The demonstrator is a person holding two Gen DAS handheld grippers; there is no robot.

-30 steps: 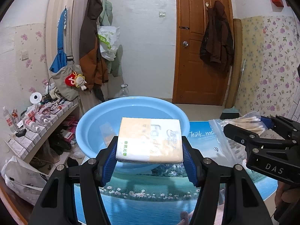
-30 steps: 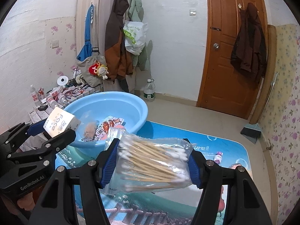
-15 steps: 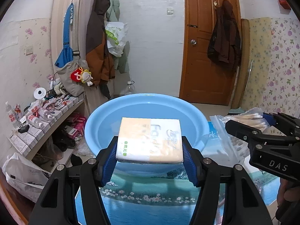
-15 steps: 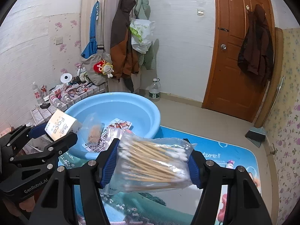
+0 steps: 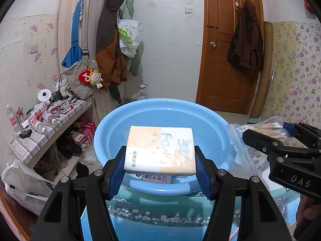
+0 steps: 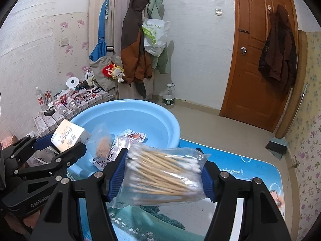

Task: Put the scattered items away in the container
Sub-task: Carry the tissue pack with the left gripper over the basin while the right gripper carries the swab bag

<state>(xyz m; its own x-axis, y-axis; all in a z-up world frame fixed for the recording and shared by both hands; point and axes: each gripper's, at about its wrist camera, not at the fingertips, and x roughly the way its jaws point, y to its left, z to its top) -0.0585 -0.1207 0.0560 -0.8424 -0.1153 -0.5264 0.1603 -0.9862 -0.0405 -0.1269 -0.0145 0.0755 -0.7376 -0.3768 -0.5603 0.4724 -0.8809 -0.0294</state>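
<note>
1 basin (image 5: 140, 186), 1 tissue pack (image 5: 160, 150), 1 swab bag (image 6: 162, 176)

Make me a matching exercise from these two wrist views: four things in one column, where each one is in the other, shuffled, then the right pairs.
1. tissue pack
2. bag of cotton swabs
3. printed packet
4. brown jacket

A. hanging on the door
B. clamped in the left gripper
C. lying inside the blue basin
D. clamped in the right gripper

Pairs: 1-B, 2-D, 3-C, 4-A
</note>
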